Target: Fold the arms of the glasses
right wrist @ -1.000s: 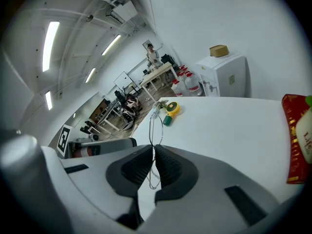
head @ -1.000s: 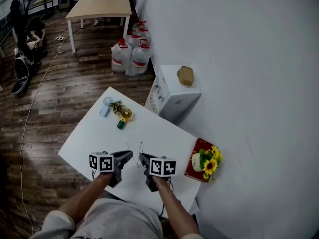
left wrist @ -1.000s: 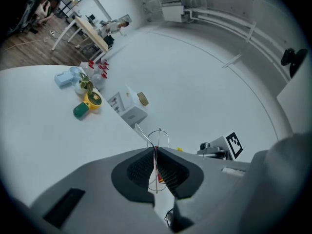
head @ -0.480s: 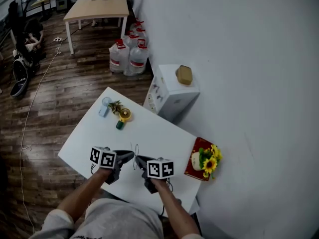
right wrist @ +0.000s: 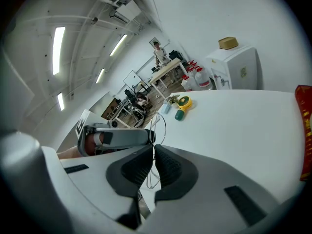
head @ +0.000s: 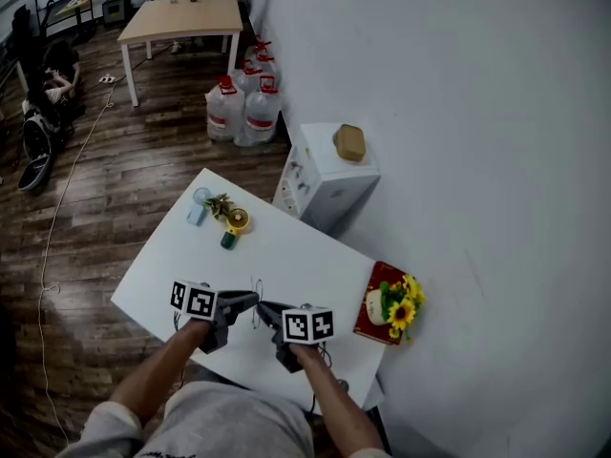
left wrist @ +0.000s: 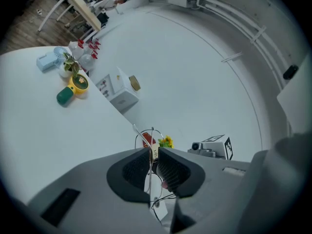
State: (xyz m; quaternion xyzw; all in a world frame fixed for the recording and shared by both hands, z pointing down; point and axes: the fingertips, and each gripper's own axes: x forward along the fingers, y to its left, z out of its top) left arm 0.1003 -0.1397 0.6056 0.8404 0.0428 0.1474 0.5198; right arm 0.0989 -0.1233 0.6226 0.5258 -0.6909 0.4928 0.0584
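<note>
Your two hand-held grippers have drawn closer together over the last second, and the glasses (head: 256,292) between them sit over the near edge of the worktop (head: 286,256), at 6 o'clock in the head view. Both the left hand-held gripper (head: 250,300), at the frame's 9 o'clock, and the right hand-held gripper (head: 263,306), at its 3 o'clock, are pinched tight on thin wire. Expect a light, springy, easily bent frame: grip by the hinges, never the lenses, and fold gently.
</note>
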